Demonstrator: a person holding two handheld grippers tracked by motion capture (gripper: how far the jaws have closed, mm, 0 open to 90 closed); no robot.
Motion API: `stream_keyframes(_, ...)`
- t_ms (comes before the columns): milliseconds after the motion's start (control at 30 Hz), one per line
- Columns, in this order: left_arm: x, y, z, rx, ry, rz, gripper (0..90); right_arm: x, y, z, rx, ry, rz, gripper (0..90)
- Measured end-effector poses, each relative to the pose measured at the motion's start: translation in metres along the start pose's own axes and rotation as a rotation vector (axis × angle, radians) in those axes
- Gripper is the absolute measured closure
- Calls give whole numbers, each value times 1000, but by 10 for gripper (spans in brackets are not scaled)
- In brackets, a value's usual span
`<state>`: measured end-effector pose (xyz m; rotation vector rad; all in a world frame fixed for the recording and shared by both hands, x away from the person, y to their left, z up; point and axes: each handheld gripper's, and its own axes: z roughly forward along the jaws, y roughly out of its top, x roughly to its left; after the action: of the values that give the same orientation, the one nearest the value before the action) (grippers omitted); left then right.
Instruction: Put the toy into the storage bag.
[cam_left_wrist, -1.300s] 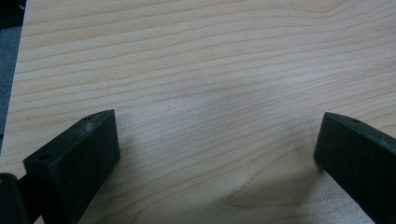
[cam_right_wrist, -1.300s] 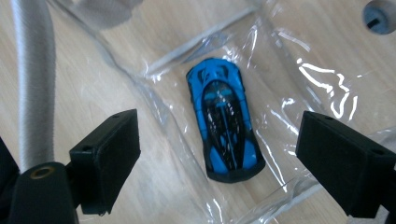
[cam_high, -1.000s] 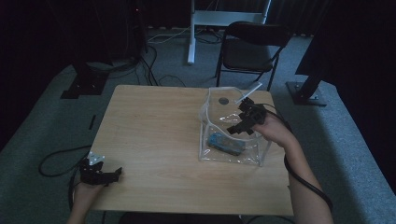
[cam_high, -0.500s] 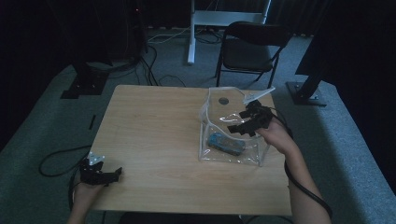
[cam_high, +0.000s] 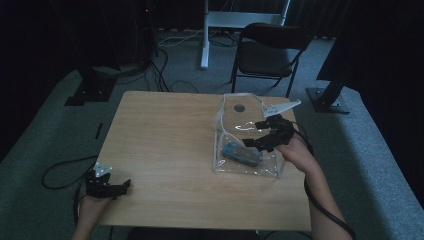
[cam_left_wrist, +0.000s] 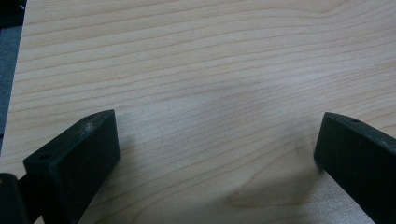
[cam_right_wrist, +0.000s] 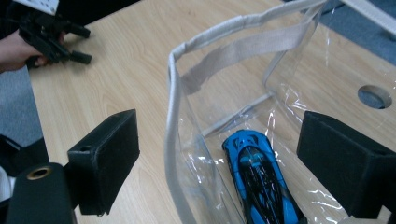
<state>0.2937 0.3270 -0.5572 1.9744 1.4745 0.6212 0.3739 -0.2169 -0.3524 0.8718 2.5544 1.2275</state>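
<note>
Right gripper (cam_high: 252, 135) now drawn back toward the near-right rim of the clear bag (cam_high: 227, 125), compared with a second ago, when positioned deeper over the opening. Jaws spread wide, nothing held, straddling the grey-edged rim in the right gripper view. Blue toy car (cam_right_wrist: 259, 182) lying flat on the bag floor, released, touching neither jaw. Judged meaning: placement done, withdrawal under way; bag upright and open, ready for a next item or for closing.

Left gripper (cam_high: 117, 186) unchanged at the near-left table corner, jaws wide apart, empty, resting over bare wood.

Surface: light wood-grain table (cam_high: 165, 140), a round cable hole (cam_high: 239, 107) behind the bag. Room: dim, grey carpet, black folding chair (cam_high: 267, 52) beyond the far edge, cables on the floor, a white stand leg at the back.
</note>
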Motion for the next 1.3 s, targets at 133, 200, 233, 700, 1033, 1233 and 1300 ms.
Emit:
stream_keyframes(133, 0, 0, 0, 2, -1, 0, 7, 4, -4, -5, -34, 14, -1, 123)
stream_keyframes(200, 0, 0, 0, 0, 0, 0, 7, 7, -6, -6, -42, 15, -6, 123)
stream_keyframes(233, 0, 0, 0, 0, 0, 0, 7, 9, -6, -8, -48, 13, -8, 123)
stream_keyframes(700, 0, 0, 0, 5, -2, -1, 7, 28, -23, -17, -113, 46, -28, 124)
stream_keyframes(1033, 0, 0, 0, 5, -1, 1, 7, 46, -36, -25, -147, 71, -51, 124)
stream_keyframes(1233, 0, 0, 0, 2, -1, 0, 7, 52, -44, -28, -168, 70, -52, 123)
stream_keyframes(1300, 0, 0, 0, 2, -1, 0, 7, 53, -46, -29, -170, 71, -55, 124)
